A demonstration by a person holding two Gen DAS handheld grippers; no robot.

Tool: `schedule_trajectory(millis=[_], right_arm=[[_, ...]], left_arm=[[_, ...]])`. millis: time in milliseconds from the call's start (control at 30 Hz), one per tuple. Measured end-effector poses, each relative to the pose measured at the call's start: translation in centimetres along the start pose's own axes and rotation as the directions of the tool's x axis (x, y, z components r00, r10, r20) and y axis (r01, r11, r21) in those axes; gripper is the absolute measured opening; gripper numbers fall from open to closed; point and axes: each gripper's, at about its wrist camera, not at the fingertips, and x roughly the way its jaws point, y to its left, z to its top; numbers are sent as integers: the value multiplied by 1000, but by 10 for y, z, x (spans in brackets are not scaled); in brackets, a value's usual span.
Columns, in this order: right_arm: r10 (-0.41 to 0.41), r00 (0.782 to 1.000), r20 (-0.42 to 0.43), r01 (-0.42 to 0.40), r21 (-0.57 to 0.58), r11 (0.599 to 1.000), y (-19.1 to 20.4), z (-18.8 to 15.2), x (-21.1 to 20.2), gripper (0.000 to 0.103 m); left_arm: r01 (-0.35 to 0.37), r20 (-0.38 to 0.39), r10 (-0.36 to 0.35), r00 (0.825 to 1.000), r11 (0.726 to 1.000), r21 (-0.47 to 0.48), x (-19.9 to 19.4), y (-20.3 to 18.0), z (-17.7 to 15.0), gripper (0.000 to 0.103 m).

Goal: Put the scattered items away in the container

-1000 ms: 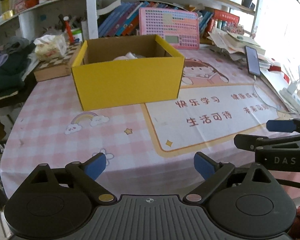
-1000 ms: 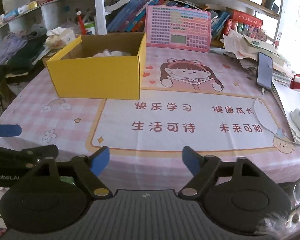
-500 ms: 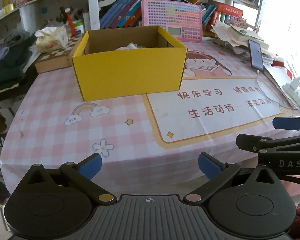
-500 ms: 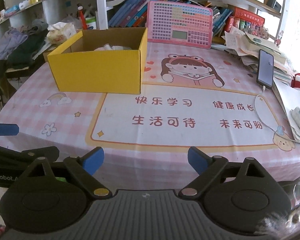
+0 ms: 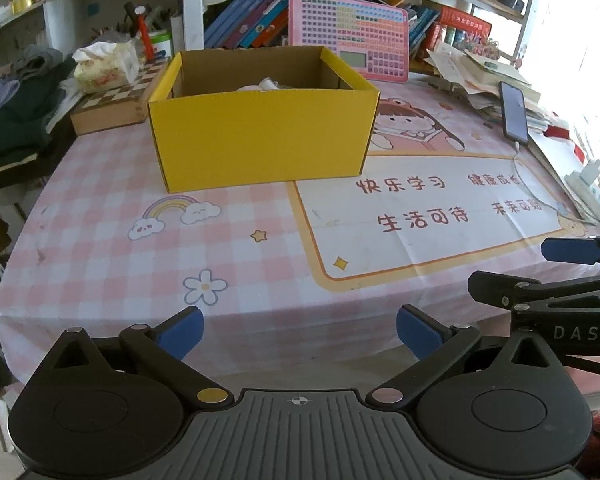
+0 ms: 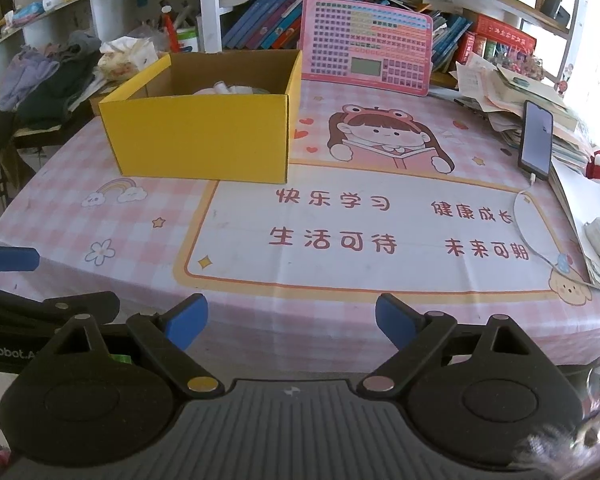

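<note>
Fingers [image 5: 182, 330] of both your grippers stand wide apart, empty, right just widened; yellow cardboard box [image 5: 260, 136] sits beyond them on the pink checked surface [image 5: 100, 248].

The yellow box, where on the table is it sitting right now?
The yellow box stands toward the table's far left in the right wrist view, on the pink checked tablecloth, left of the cartoon girl print and in front of the pink keyboard toy.

The near half of the desk [image 6: 340, 240] lies bare. The yellow box [image 6: 204, 136] blocks the far left; a phone [image 6: 536, 140] and paper stacks [image 6: 500, 92] crowd the right edge.
</note>
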Motion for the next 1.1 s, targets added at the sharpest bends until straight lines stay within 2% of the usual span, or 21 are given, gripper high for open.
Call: schedule_trajectory(millis=[1100], right_arm=[[0,1000,-19,0,1,1000,1,-2,5,91]], left_arm=[[12,-22,-13,1000,1000,-18,5,3,0,103]])
